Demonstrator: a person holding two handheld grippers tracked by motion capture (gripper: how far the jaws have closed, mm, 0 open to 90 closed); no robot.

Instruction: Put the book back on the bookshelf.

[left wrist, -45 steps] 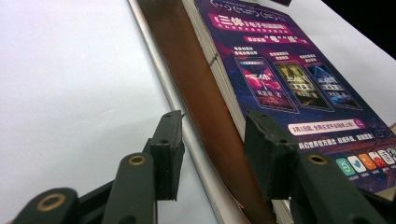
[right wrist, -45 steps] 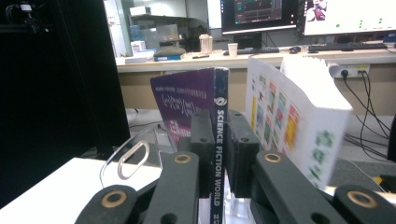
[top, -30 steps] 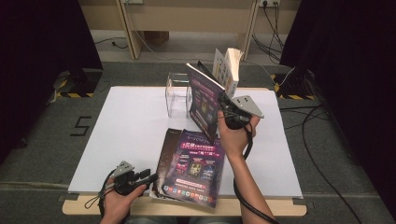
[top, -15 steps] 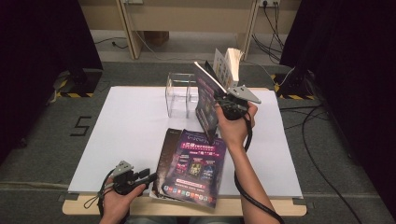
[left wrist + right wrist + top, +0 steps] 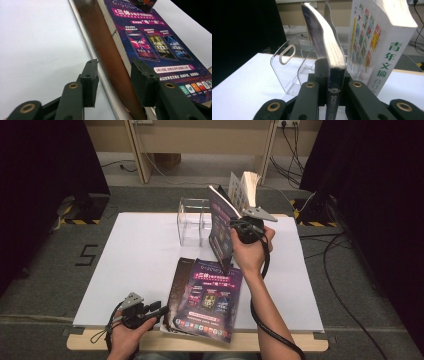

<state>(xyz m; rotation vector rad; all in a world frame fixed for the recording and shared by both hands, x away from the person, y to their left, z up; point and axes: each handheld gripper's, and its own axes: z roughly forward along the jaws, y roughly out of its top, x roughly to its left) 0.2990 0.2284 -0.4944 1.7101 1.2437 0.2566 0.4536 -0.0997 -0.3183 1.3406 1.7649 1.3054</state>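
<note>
Jaws of the right gripper [image 5: 329,100], just closing, clamp one magazine [image 5: 222,227]; left gripper [image 5: 113,80] gapes. Two magazines [image 5: 205,297] lie flat; one book [image 5: 379,37] stands, its top cut off.

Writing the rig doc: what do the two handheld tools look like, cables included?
Both are black two-jaw tools: the left tool and right tool. Each carries a grey three-cornered plate on top and trails a black cable. Jaws show brass-coloured pivot pins. Forearms are bare, no sleeves.

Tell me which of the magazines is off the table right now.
The dark-covered magazine, clamped by its spine in the right gripper and held upright near the clear rack. The others lie stacked flat before the left gripper.
</note>
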